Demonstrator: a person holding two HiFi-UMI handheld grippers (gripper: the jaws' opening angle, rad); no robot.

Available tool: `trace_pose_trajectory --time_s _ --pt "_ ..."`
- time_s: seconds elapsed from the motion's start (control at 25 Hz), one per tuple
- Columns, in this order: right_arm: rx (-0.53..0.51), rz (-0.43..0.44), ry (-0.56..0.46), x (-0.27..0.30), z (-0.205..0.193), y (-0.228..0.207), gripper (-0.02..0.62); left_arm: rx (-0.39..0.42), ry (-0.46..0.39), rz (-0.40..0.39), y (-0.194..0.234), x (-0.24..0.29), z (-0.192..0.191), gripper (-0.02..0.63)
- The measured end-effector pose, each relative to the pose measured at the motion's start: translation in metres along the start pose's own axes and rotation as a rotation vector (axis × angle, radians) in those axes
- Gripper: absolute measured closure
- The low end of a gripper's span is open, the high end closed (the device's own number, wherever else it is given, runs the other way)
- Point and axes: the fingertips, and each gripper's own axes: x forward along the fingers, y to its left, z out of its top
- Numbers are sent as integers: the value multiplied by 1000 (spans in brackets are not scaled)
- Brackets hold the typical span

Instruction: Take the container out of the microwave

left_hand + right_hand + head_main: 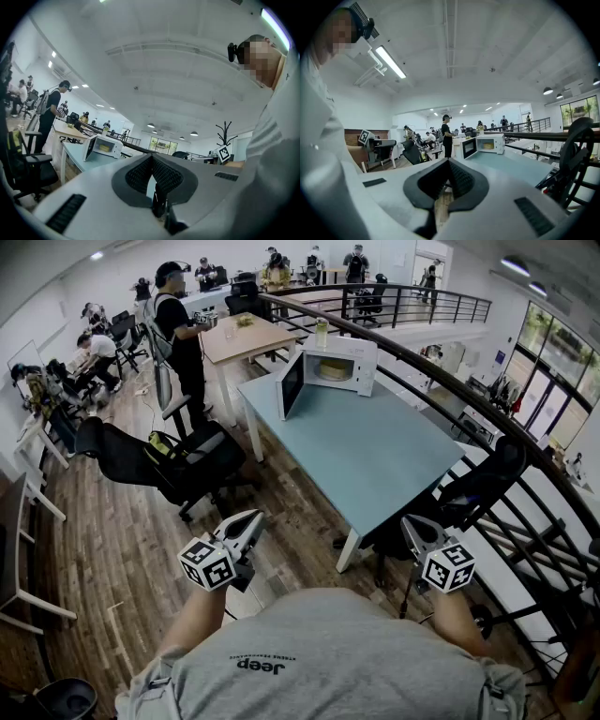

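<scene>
The person stands at the near end of a pale blue table [375, 456] with a gripper in each hand, both drawn in close to the body and well apart from everything on the tabletop. The left gripper [251, 519] has its jaws pressed together with nothing between them, which its own view confirms, the ribbed pads [140, 174] meeting at the tip. The right gripper [410, 526] is likewise closed tight and empty, its dark pads [459, 180] touching at the front. At the far end of the table sits a white microwave [337, 367] with its door [292, 385] swung open to the left. The container [333, 370], a pale yellow thing, is inside the microwave on its floor, far from both grippers. From the right gripper view the microwave [487, 144] shows ahead and a little to the right, with the container [488, 146] visible through the opening. A black office chair [178, 460] stands left of the table on the wooden floor [112, 549], and another dark chair [478, 488] stands at the table's right edge beside a curved black railing [450, 381]. Farther off, a person in black [183, 334] stands by a wooden table [248, 338].
</scene>
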Motion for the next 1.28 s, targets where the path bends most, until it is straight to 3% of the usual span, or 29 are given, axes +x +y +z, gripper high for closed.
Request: trace_pose_trajectory --time_s 0.64,1.28 --pt "25 29 -7 -21 3 -24 578 -2 7 11 -33 31 -4 593" --pt "-64 192 18 -79 -5 -47 578 -13 54 -9 -122 99 -38 593"
